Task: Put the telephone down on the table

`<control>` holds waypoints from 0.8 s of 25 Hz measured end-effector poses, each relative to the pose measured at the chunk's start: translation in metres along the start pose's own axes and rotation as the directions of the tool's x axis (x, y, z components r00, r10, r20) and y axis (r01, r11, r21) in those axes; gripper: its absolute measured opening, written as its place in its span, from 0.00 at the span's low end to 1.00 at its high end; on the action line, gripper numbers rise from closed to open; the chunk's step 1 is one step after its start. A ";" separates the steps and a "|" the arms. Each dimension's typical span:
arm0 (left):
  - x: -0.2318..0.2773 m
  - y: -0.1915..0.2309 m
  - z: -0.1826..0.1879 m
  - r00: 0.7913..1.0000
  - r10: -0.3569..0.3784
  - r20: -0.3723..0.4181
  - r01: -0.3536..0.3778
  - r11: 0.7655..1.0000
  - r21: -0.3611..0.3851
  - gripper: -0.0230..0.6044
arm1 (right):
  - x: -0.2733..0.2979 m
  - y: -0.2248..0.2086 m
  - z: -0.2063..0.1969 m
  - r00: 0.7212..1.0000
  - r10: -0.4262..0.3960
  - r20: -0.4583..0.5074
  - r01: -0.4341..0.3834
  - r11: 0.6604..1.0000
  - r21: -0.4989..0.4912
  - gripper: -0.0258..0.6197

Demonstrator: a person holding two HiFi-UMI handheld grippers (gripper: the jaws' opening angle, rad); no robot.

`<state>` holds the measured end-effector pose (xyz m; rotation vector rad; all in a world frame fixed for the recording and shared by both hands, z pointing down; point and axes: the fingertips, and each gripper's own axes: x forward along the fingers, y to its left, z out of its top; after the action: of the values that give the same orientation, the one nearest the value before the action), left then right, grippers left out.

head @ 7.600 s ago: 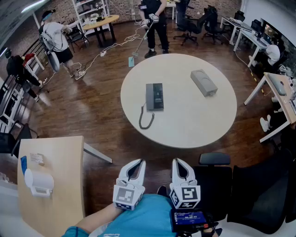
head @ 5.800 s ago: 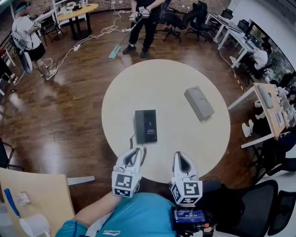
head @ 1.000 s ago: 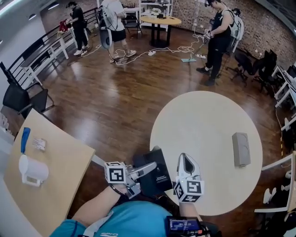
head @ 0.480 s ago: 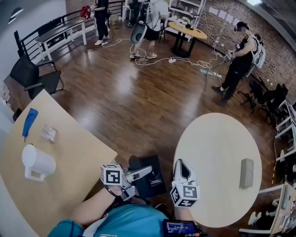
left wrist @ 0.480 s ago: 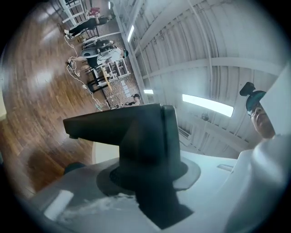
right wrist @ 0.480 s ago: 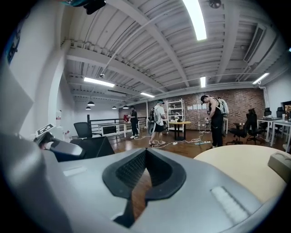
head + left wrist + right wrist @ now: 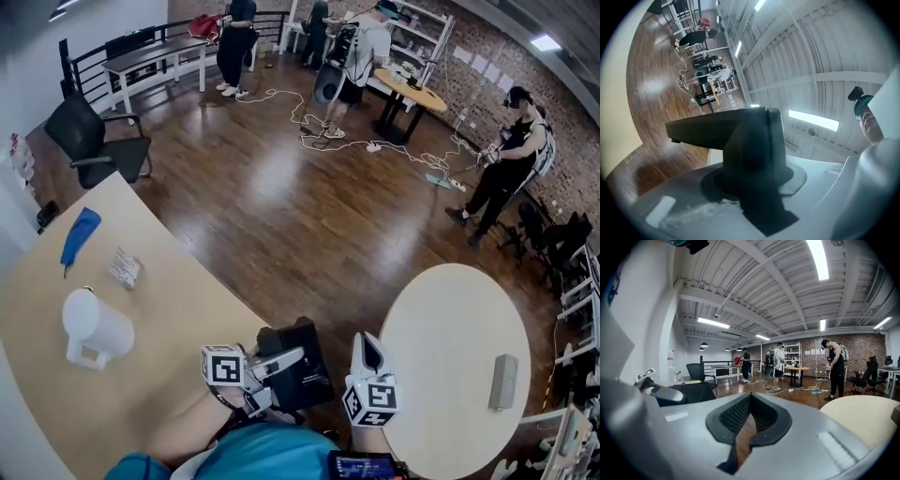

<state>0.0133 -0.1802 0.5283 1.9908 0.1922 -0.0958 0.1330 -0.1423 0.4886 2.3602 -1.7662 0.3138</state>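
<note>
The black telephone (image 7: 302,373) hangs above the floor between the two tables, close to the corner of the light wooden table (image 7: 47,394). My left gripper (image 7: 292,357) is shut on it from the left, lying nearly level. In the left gripper view the telephone (image 7: 736,140) fills the middle, clamped in the left gripper (image 7: 757,190). My right gripper (image 7: 366,345) is beside it at the edge of the round table (image 7: 450,328), shut with nothing in it. In the right gripper view the right gripper (image 7: 749,398) has its pads meeting, with the telephone (image 7: 689,391) at left.
On the wooden table stand a white jug (image 7: 94,330), a blue object (image 7: 80,236) and a small packet (image 7: 124,269). A grey box (image 7: 504,382) lies on the round table. A black chair (image 7: 94,141) and several people stand farther off on the wood floor.
Both grippers and the telephone have swung left, away from the round table toward the wooden table. The left gripper keeps its hold; the right stays shut.
</note>
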 end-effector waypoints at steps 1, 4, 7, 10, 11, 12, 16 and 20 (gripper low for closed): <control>-0.007 0.000 0.005 1.000 0.006 0.007 -0.006 1.000 0.003 0.32 | 0.003 0.008 0.001 1.000 0.009 0.000 -0.009 1.000 -0.006 0.03; -0.026 0.001 0.020 0.999 0.019 0.031 -0.020 1.000 0.015 0.32 | 0.014 0.030 0.006 0.999 0.034 0.001 -0.034 0.999 -0.019 0.03; -0.043 0.002 0.031 0.998 0.020 0.065 -0.021 1.000 0.017 0.32 | 0.023 0.050 0.009 0.998 0.061 -0.001 -0.061 0.998 -0.028 0.03; -0.063 0.003 0.043 0.994 0.037 0.107 -0.039 0.999 0.024 0.32 | 0.032 0.073 0.011 0.994 0.106 -0.008 -0.106 0.993 -0.043 0.03; -0.071 0.004 0.046 0.991 0.044 0.125 -0.048 0.998 0.028 0.32 | 0.035 0.080 0.011 0.992 0.122 -0.011 -0.123 0.991 -0.048 0.03; -0.079 0.006 0.049 0.989 0.050 0.142 -0.055 0.998 0.032 0.32 | 0.037 0.087 0.010 0.990 0.137 -0.014 -0.138 0.989 -0.053 0.03; -0.105 0.008 0.057 0.974 0.091 0.206 -0.099 0.995 0.028 0.32 | 0.048 0.111 0.011 0.980 0.198 -0.014 -0.198 0.978 -0.062 0.03; -0.125 0.013 0.064 0.957 0.122 0.264 -0.133 0.991 0.026 0.32 | 0.061 0.129 0.010 0.966 0.260 -0.015 -0.260 0.964 -0.062 0.03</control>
<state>-0.1060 -0.2549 0.5323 2.0058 -0.1100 -0.2804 0.0267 -0.2379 0.4973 2.0823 -2.0532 0.2951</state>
